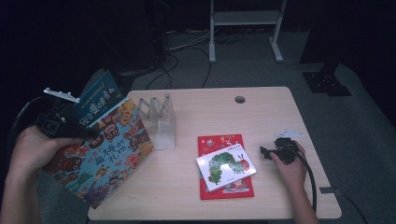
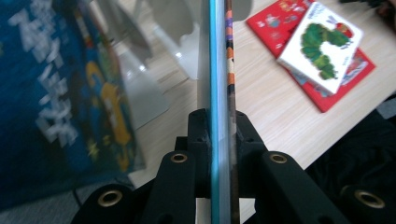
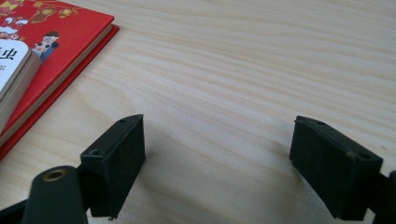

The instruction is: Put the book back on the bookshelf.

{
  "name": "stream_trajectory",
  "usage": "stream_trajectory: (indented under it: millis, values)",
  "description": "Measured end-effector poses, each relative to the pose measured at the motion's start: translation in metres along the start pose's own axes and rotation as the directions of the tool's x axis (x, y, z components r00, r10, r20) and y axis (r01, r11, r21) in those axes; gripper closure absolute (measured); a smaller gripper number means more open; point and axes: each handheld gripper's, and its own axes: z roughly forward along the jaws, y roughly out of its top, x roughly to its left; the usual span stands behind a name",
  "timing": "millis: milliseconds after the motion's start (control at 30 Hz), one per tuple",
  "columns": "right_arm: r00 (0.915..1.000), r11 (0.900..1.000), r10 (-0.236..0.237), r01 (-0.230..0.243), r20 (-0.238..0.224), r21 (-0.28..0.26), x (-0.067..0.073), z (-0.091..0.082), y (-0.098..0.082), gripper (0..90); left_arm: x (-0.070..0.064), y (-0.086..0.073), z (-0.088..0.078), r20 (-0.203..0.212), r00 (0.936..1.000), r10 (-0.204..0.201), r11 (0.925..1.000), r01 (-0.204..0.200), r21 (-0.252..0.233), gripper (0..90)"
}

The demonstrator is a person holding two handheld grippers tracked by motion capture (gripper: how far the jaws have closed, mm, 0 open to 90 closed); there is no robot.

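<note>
A person's left gripper (image 1: 70,127) pinches two picture books together by their edges, a large monster-covered book (image 1: 100,154) and a blue book (image 1: 98,100), held off the left edge of the wooden table (image 1: 271,116), just beside a clear slotted book rack (image 1: 161,121). The right gripper (image 1: 275,150) rests on the table with jaws parted around nothing, near a white caterpillar book (image 1: 225,167) lying on a red book (image 1: 226,186). The grip is narrow; the heavy books could pivot, slip free, or knock the light rack over.
</note>
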Motion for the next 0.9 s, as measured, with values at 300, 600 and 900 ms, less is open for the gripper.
stream_trajectory:
  millis: [300,600,900]
  values:
    - [1.0000,1.000,0.000,0.000,0.000,0.000,0.000,0.000,0.000,17.2,0.014,-0.005,-0.002,-0.081,0.9939,-0.075,0.9971,0.075,0.003,80.4]
    - [1.0000,1.000,0.000,0.000,0.000,0.000,0.000,0.000,0.000,17.2,0.022,0.000,0.001,-0.120,0.9861,-0.115,0.9931,0.117,0.010,80.4]
    - [1.0000,1.000,0.000,0.000,0.000,0.000,0.000,0.000,0.000,17.2,0.029,0.007,0.009,-0.158,0.9742,-0.161,0.9869,0.161,-0.014,80.4]
